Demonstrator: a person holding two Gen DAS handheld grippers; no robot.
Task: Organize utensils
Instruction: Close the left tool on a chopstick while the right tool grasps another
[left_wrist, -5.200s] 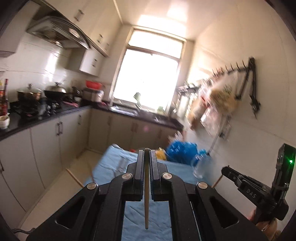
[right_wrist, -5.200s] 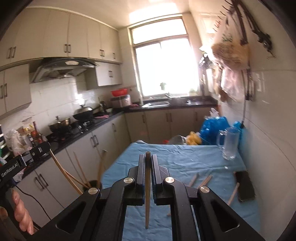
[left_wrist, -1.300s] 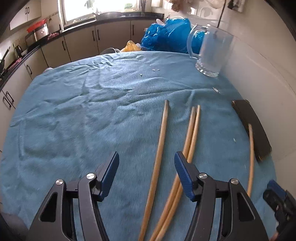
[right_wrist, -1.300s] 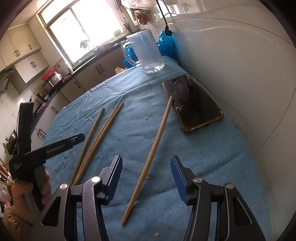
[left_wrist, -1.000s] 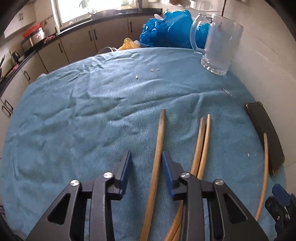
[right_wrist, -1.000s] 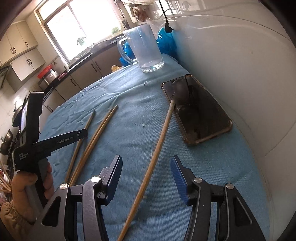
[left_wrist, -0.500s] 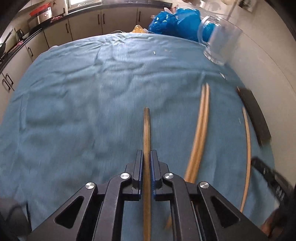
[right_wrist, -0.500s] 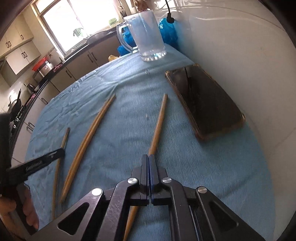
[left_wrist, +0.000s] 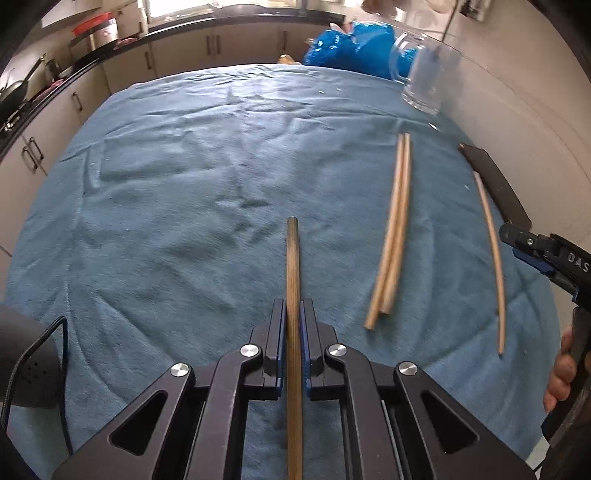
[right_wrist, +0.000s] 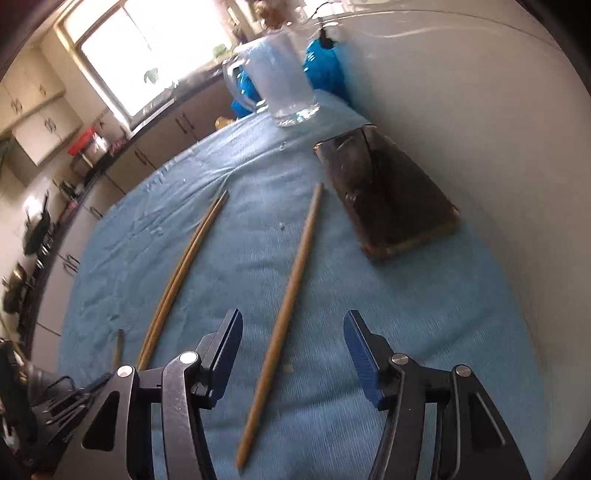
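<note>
The left gripper's fingers are pinching one chopstick above the blue desk. The right gripper's fingers, just reopened, are straddling another chopstick, untouched. Next: closing squarely, lifting.

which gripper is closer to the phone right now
Right. The right gripper hangs open over a lone chopstick lying just beside the phone. The left gripper, shut on another chopstick, is farther away, past the chopstick pair.

Open tabletop to the left; clutter to the right
Passage on the right is narrowed by paired chopsticks, a phone and a glass mug by the wall.
</note>
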